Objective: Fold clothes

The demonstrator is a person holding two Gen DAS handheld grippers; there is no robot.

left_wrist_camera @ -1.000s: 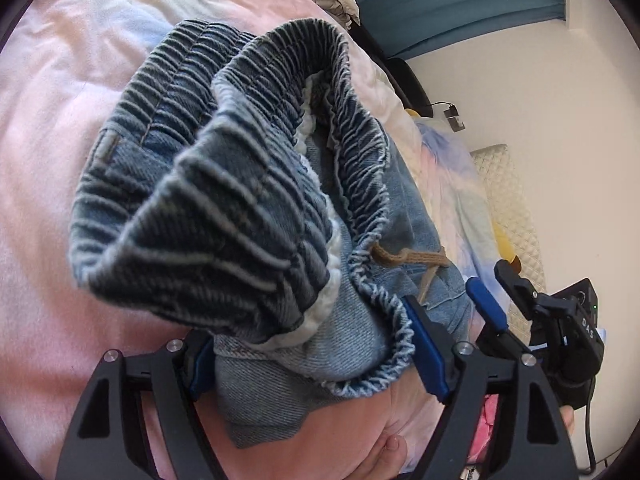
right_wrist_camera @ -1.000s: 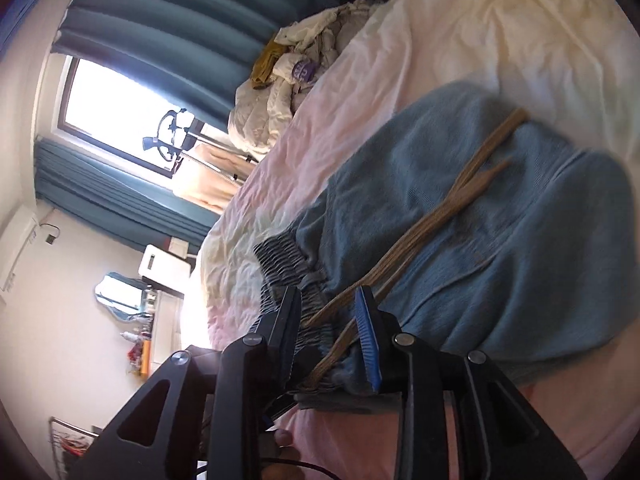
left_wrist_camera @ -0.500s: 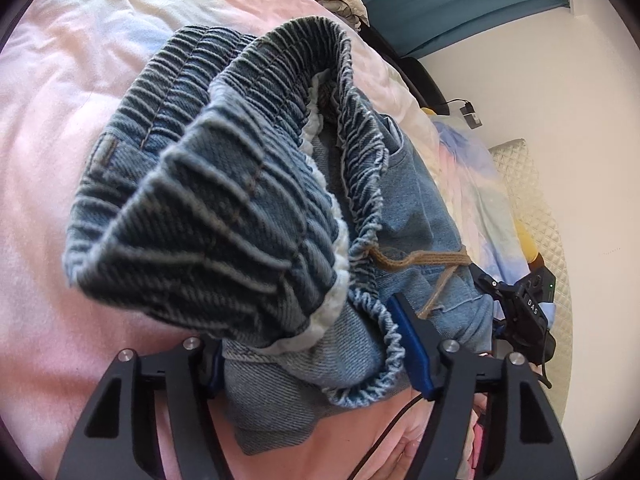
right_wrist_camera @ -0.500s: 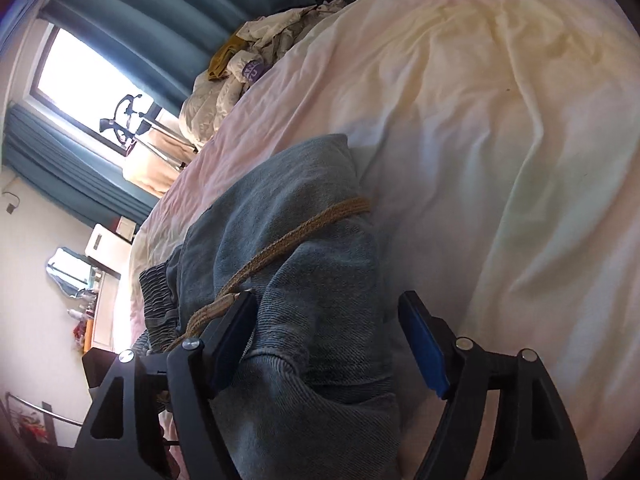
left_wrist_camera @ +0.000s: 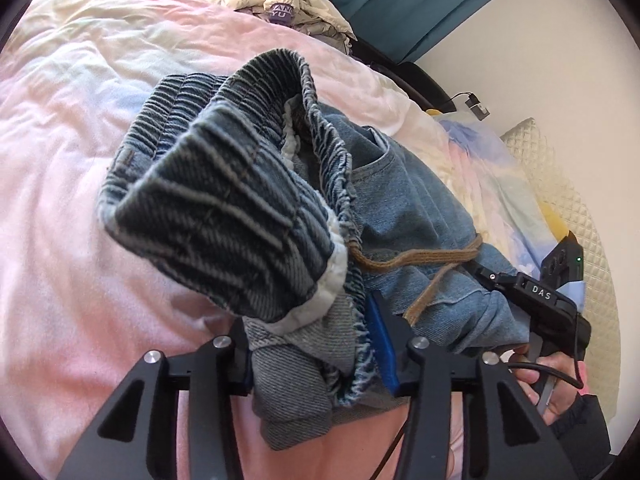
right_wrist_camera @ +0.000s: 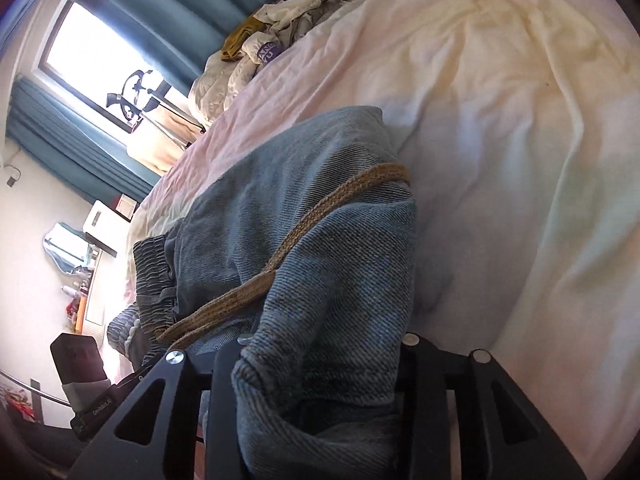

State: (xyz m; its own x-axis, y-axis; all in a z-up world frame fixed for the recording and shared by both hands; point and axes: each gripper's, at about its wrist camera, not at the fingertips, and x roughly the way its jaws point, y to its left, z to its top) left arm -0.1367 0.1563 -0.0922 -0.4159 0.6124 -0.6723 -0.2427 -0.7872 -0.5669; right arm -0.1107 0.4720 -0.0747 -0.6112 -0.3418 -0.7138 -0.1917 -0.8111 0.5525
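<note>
Clamped between the left gripper is a bunch of the denim shorts just below the elastic waistband, which stands raised over the pink-and-white bed sheet towards the bed's near edge, while the tan drawstring trails across the denim towards the right gripper. Seen from the right wrist, the right gripper is buried in the shorts; cloth is packed between its fingers, so a hold is judged likely, though how wide it stands cannot be told. For a clean fold, both ends should be carried level and taut, and the drawstring tucked inside before the denim is laid on the sheet.
</note>
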